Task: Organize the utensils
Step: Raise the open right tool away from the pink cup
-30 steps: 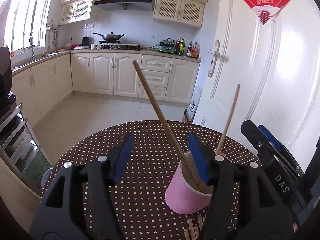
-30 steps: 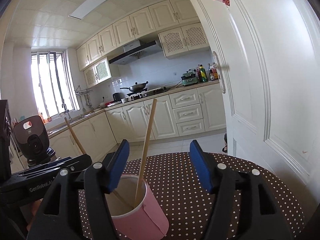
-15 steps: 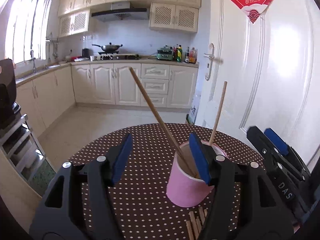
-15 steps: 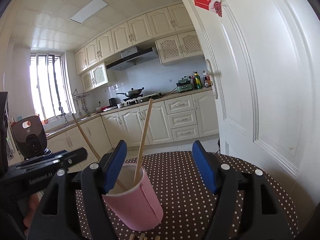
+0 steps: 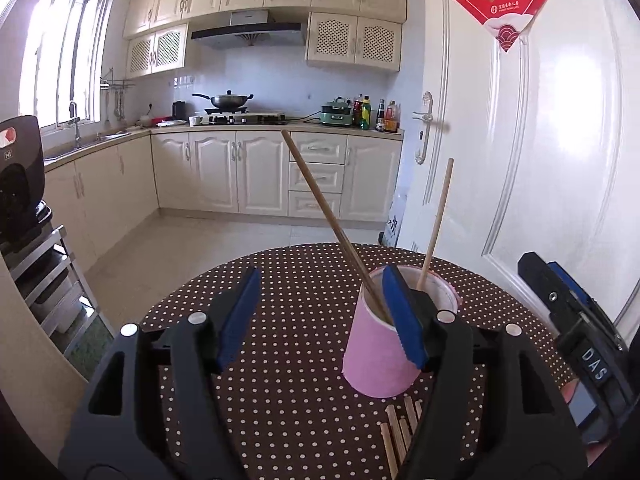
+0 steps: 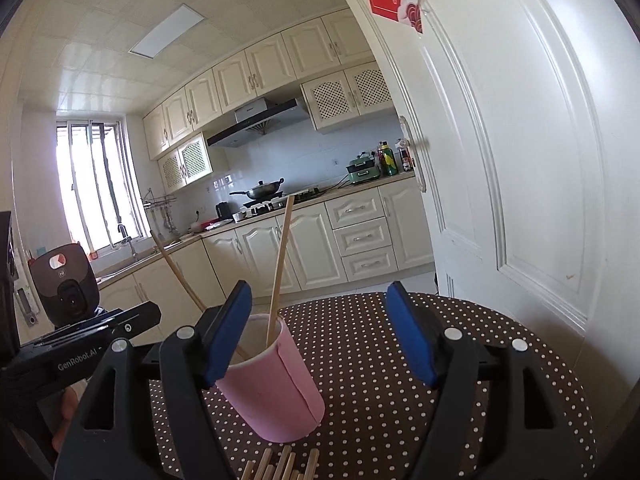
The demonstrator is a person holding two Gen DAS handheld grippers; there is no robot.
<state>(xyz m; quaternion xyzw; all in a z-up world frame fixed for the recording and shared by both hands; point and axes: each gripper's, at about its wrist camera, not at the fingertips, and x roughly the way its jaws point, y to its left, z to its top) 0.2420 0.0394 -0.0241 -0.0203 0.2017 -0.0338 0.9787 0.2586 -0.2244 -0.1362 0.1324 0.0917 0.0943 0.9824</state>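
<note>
A pink paper cup (image 5: 380, 356) stands upright on the brown polka-dot table (image 5: 288, 368). A dark chopstick (image 5: 320, 216) and a lighter chopstick (image 5: 438, 216) lean in it. Several loose chopsticks (image 5: 396, 428) lie just in front of the cup. My left gripper (image 5: 320, 312) hangs left of the cup, its jaws opening with nothing between them. In the right wrist view the cup (image 6: 276, 392) sits behind the left finger of my right gripper (image 6: 320, 312), which is open and holds nothing. The loose chopsticks (image 6: 280, 464) show at the bottom edge.
A white door (image 5: 560, 168) stands close behind the table on the right. To the left are a metal rack (image 5: 44, 280) and a black appliance (image 6: 66, 284). Kitchen cabinets (image 5: 256, 176) line the far wall across an open tiled floor.
Both grippers have drawn back from the cup, so it looks farther off and the loose chopsticks in front of it have come into view. Both pairs of jaws stand slightly wider.
</note>
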